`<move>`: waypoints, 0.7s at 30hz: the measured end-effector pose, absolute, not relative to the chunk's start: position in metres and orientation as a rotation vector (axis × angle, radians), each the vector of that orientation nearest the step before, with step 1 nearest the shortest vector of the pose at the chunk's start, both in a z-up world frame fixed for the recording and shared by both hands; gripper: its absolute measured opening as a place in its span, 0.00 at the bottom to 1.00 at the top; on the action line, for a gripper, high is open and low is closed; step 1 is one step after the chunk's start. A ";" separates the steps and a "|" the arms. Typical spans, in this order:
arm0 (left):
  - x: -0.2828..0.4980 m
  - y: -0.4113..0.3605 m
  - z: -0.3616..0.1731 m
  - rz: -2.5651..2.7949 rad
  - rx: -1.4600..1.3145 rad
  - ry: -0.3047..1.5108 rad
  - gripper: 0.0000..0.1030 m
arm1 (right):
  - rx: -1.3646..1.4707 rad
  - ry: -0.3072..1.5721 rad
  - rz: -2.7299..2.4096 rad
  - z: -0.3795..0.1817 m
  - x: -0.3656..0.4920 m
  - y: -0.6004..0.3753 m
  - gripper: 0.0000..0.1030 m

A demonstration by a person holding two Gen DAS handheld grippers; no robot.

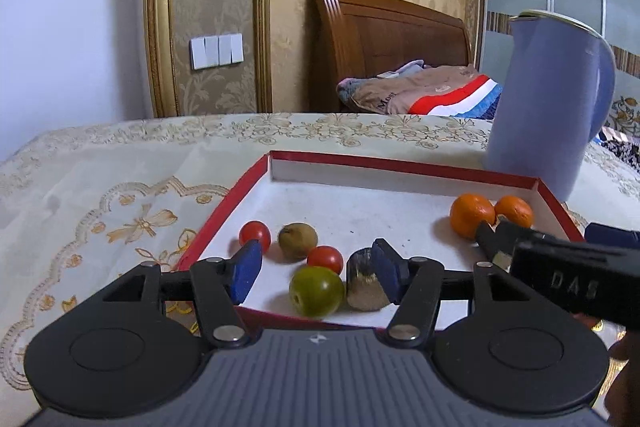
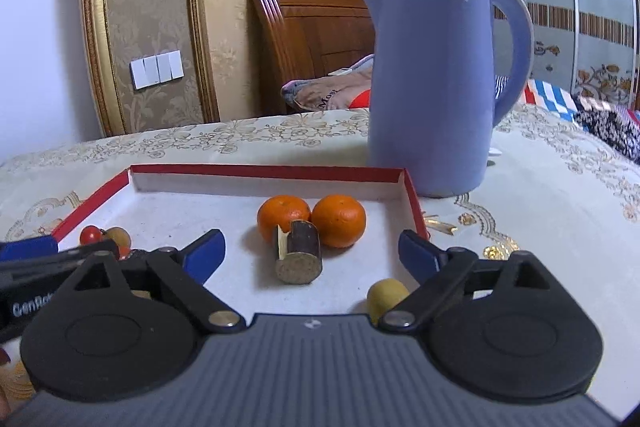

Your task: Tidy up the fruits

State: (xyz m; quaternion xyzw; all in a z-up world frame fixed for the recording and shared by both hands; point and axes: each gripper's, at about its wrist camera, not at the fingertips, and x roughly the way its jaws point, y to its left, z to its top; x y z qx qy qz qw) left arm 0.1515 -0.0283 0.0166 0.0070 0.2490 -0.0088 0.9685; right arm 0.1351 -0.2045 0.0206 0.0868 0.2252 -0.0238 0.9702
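A worktop (image 2: 560, 227) draped in a cream, gold-embroidered cloth is carrying everything. A lavender kettle (image 2: 432, 87) is standing upright on it, just beyond the tray's far right corner, at about one o'clock in the right wrist view. The red-rimmed white tray (image 2: 264, 171) is lying flat in front of both cameras and holding the fruit.

The left gripper (image 1: 318, 263) is hovering over the tray's near left part with its fingers spread wide and clasping nothing; a green fruit (image 1: 316, 290), a red cherry tomato (image 1: 325, 259) and a dark cut stalk piece (image 1: 366, 283) are sitting between or beside its blue pads. A kiwi (image 1: 297, 240) and a second cherry tomato (image 1: 255, 235) are lying at about eleven o'clock from the green fruit.

The right gripper (image 2: 312, 253) is likewise standing wide open and empty. Between its fingers, two mandarins (image 2: 312, 219) are resting side by side, touching, toward the tray's far right. A second dark-skinned cut stalk piece (image 2: 298, 257) is lying against the left mandarin at six o'clock from the pair. A small yellow fruit (image 2: 386, 293) is sitting at the tray's near right, partly hidden by the right finger's linkage.
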 end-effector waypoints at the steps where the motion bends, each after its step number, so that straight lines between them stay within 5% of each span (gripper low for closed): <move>1: 0.148 -0.029 0.016 -0.013 0.023 0.501 0.58 | 0.179 0.455 -0.047 0.021 0.132 -0.206 0.91; 21: 0.079 -0.012 0.010 -0.029 -0.027 0.525 0.59 | 0.217 0.474 0.041 0.013 0.060 -0.204 0.98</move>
